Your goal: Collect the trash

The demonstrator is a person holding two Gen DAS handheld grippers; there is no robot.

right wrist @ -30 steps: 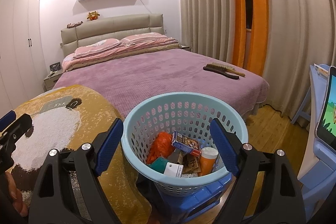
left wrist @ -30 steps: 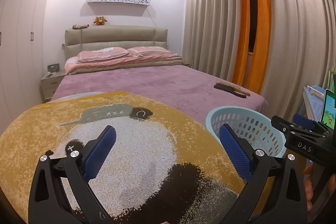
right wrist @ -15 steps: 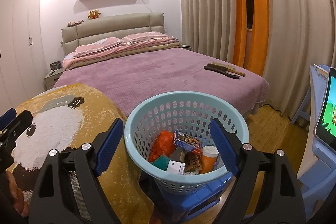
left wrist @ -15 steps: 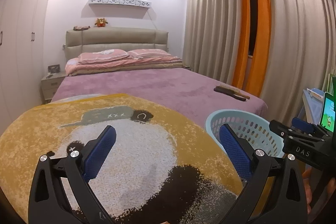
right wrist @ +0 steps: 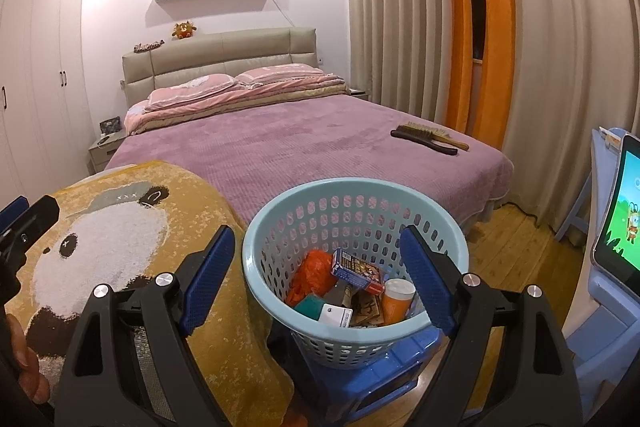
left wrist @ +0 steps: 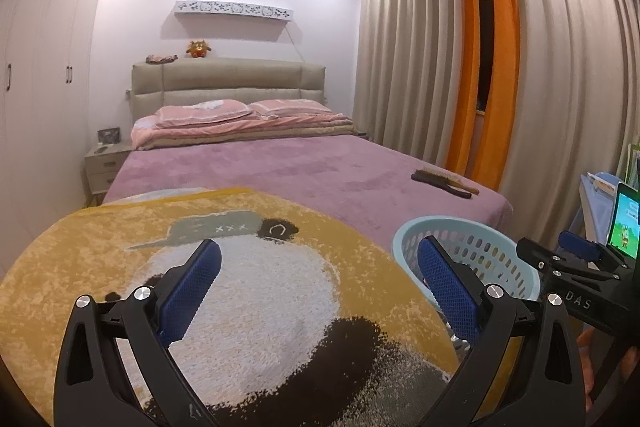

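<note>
A light-blue perforated basket (right wrist: 400, 191) stands on a blue stool (right wrist: 384, 377) and holds trash: an orange bag (right wrist: 312, 275), a blue carton (right wrist: 358, 269), an orange-capped bottle (right wrist: 396, 301) and a white box (right wrist: 334, 313). My right gripper (right wrist: 318, 281) is open and empty, just in front of and above the basket. My left gripper (left wrist: 318, 293) is open and empty over the yellow panda rug (left wrist: 260, 291). The basket (left wrist: 492, 251) shows at the right in the left wrist view, with the right gripper's body (left wrist: 572, 275) beside it.
A bed with a purple cover (right wrist: 304, 147) fills the middle, with two brushes (right wrist: 430, 139) near its right edge. Curtains (right wrist: 500, 27) hang on the right. A tablet on a blue stand (right wrist: 618, 219) is at the far right. Wardrobes (left wrist: 40, 87) line the left wall.
Both grippers have drawn back and tilted up slightly, so the basket and rug sit a little lower in view. Both stay open and empty.
</note>
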